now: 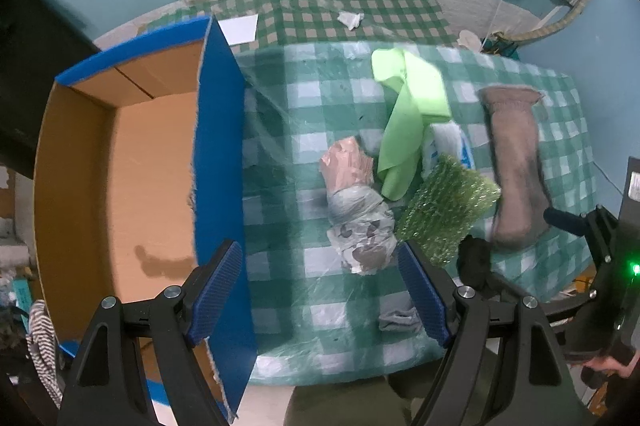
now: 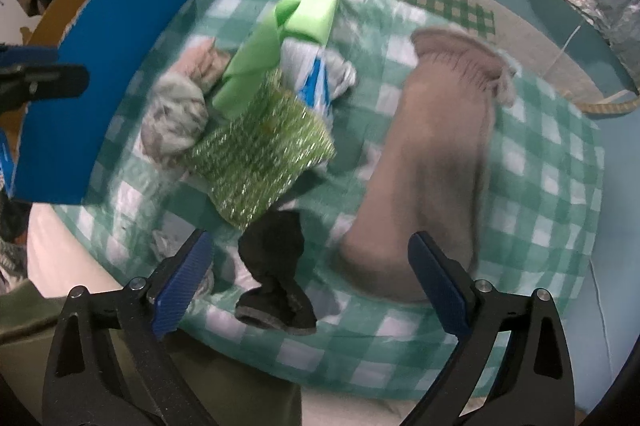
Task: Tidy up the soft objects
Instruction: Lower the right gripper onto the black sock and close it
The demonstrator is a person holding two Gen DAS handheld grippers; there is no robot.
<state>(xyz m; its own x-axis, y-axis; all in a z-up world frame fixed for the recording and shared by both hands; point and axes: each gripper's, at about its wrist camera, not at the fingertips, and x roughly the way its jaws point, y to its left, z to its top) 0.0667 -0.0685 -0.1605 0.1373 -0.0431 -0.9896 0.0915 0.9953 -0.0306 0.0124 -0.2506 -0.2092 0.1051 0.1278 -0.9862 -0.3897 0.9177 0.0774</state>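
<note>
Soft things lie on a green checked table cover (image 1: 320, 306): a crumpled plastic bundle (image 1: 356, 210), a lime green cloth (image 1: 404, 118), a glittery green scrubber (image 1: 444, 210), a brown knitted sock (image 1: 516, 166) and a black sock (image 1: 474, 258). My left gripper (image 1: 320, 290) is open and empty, above the table's near edge beside the box. My right gripper (image 2: 308, 278) is open and empty, with the black sock (image 2: 276, 266) between its fingers and the brown sock (image 2: 432, 166) just ahead. The scrubber (image 2: 260, 154) and the green cloth (image 2: 280, 38) lie further in.
An open cardboard box (image 1: 120, 166) with blue outer walls stands at the table's left and is empty inside. A white and blue bag (image 2: 316, 74) lies under the green cloth. A small grey cloth (image 1: 400, 320) lies near the front edge. A white paper (image 1: 240, 26) lies far back.
</note>
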